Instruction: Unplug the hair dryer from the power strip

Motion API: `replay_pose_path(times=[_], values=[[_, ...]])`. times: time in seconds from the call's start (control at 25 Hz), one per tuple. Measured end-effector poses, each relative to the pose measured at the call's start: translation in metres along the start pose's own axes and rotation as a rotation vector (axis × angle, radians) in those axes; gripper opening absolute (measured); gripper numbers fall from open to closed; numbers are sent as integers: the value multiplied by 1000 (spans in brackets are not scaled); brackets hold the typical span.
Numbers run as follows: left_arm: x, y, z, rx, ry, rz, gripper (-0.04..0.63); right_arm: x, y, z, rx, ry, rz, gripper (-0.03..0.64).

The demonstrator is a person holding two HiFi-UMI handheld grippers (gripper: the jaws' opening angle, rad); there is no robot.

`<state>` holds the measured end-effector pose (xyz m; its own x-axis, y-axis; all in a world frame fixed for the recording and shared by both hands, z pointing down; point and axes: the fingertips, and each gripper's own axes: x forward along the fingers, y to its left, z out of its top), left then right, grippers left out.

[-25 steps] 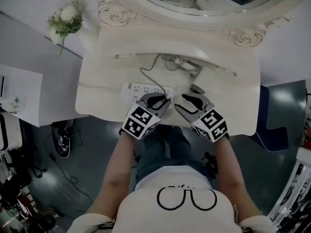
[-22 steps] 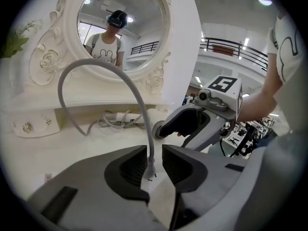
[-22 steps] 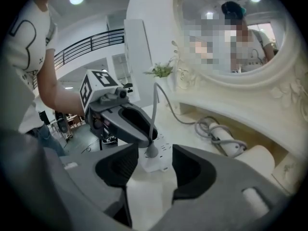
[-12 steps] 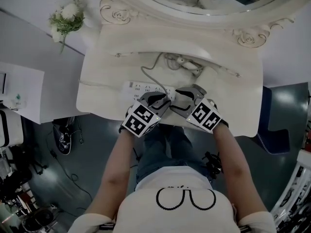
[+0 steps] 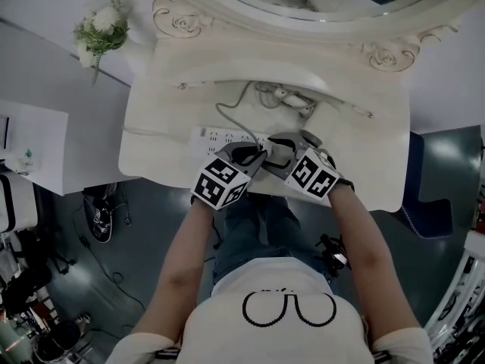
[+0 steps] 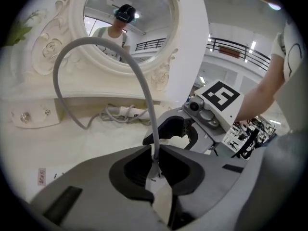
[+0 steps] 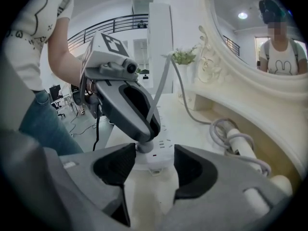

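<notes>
Near the table's (image 5: 151, 158) front edge, the left gripper (image 6: 154, 150) has just closed on one smooth grey cord (image 6: 147, 105); the right gripper (image 7: 154, 154), just opened wide, straddles one white plastic power strip (image 7: 164, 142).

My head view is dim and grey under flat light, the table (image 5: 151, 150) pale against a dark floor (image 5: 136, 226) with a dull sheen at right. Both gripper views are brighter, with ceiling lamps (image 7: 243, 15) glowing in the mirror (image 7: 231, 47). They bulge, and their corners are black. My jaws look soft near the lens, and my left gripper (image 7: 147, 137) is dark underneath.
</notes>
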<state>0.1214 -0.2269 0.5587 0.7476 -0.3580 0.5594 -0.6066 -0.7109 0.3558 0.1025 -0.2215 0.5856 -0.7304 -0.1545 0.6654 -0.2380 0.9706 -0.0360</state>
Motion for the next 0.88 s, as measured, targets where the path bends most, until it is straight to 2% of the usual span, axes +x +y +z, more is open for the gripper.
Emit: replay_pose_path(times=[0.08, 0.28, 0.32, 0.48, 0.68, 0.76, 0.88], values=[[0, 0, 0, -20, 3, -14, 43, 0, 1, 0, 2, 0, 4, 245], [0, -2, 1, 2, 30, -55, 43, 0, 0, 0, 2, 14, 22, 245], [0, -1, 1, -4, 31, -62, 43, 1, 0, -1, 0, 15, 23, 224], [-1, -1, 1, -32, 38, -72, 43, 1, 0, 1, -7, 52, 12, 222], [-2, -6, 0, 125, 105, -5, 34, 2, 2, 1, -12, 58, -6, 225], [-2, -4, 0, 77, 99, -16, 34, 2, 2, 1, -8, 55, -11, 225], [-4, 3, 3, -81, 76, -40, 38, 2, 1, 1, 7, 59, -27, 222]])
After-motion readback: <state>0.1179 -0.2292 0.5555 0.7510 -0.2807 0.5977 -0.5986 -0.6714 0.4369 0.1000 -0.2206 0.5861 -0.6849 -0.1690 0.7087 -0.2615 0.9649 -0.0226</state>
